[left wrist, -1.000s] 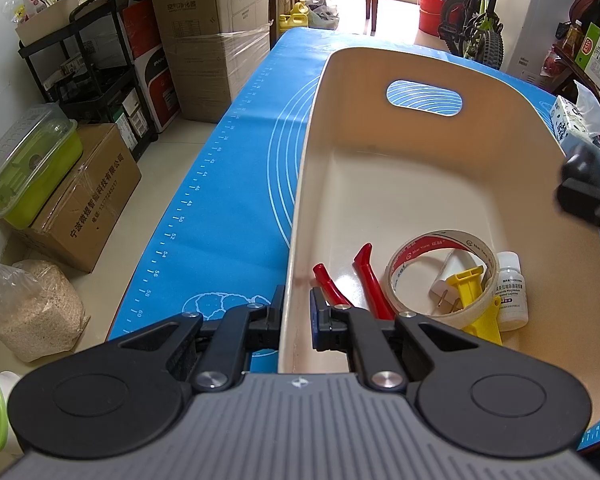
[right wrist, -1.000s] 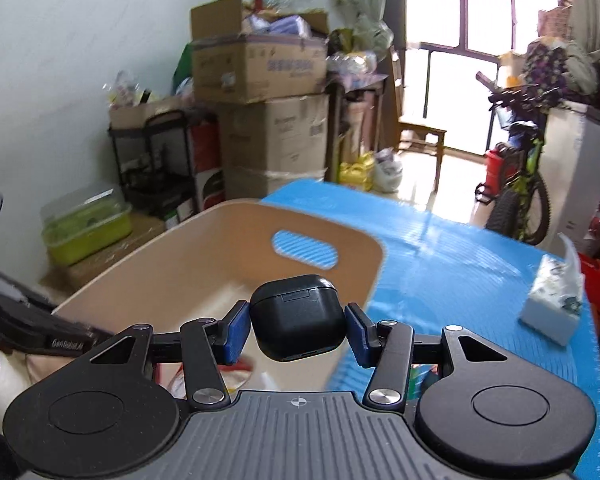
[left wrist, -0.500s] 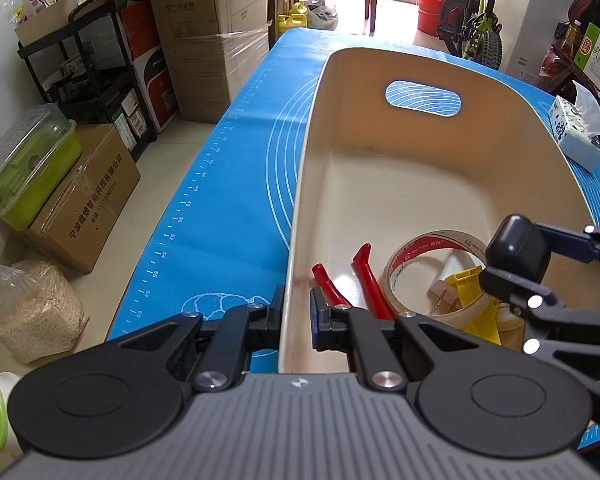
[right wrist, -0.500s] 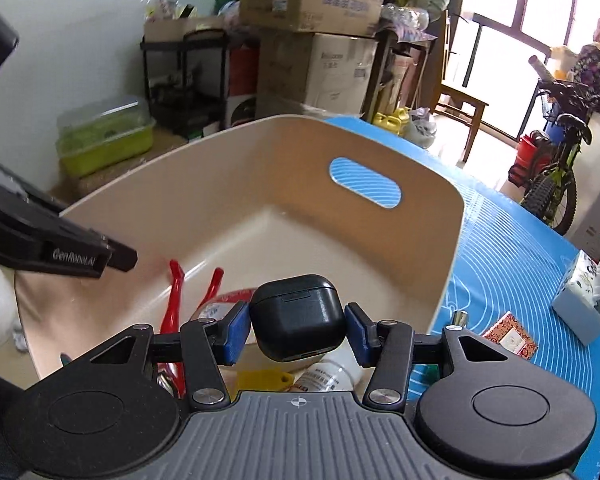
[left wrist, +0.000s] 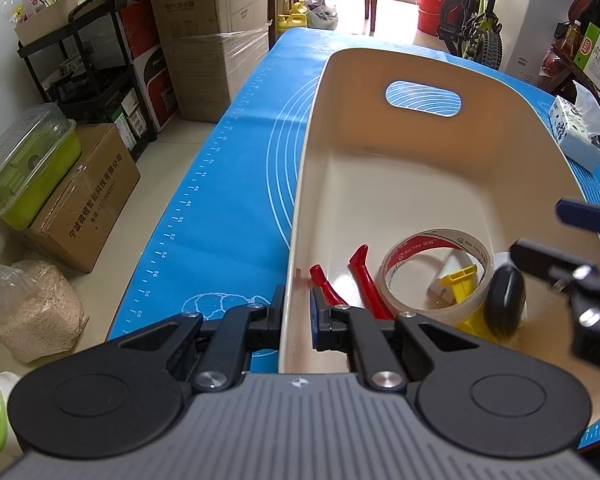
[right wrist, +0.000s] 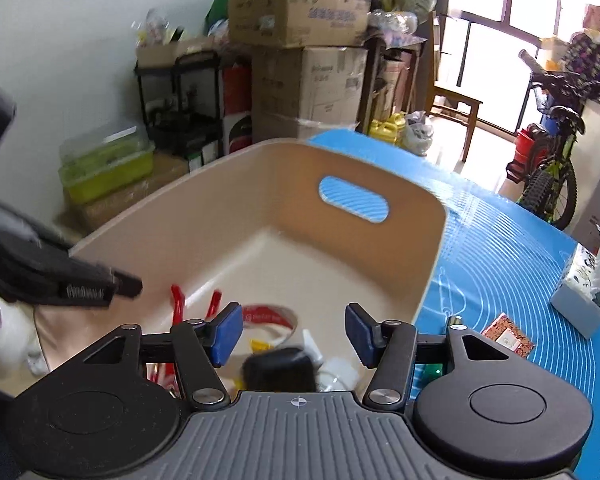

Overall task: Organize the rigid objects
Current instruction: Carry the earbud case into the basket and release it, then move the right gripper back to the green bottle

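Note:
A beige bin (left wrist: 512,148) stands on a blue mat (left wrist: 228,184). My left gripper (left wrist: 296,316) is shut on the bin's near-left rim. My right gripper (right wrist: 294,330) is open and empty above the bin's near end; it also shows at the right of the left wrist view (left wrist: 580,248). A black earbud case (left wrist: 504,300) lies in the bin beside a tape roll (left wrist: 436,272), just below the right gripper (right wrist: 280,368). Red-handled pliers (left wrist: 364,276), a yellow clip (left wrist: 460,284) and a white bottle are in the bin too.
A tissue pack (right wrist: 584,296) and a small patterned packet (right wrist: 508,336) lie on the mat right of the bin. Cardboard boxes (left wrist: 208,32), a black shelf (left wrist: 84,72) and a green lidded box (left wrist: 32,168) stand on the floor to the left. A bicycle (right wrist: 552,160) stands behind.
My right gripper carried the black earbud case over the bin, opened and let it go; the case now lies in the bin. My left gripper stayed shut on the rim.

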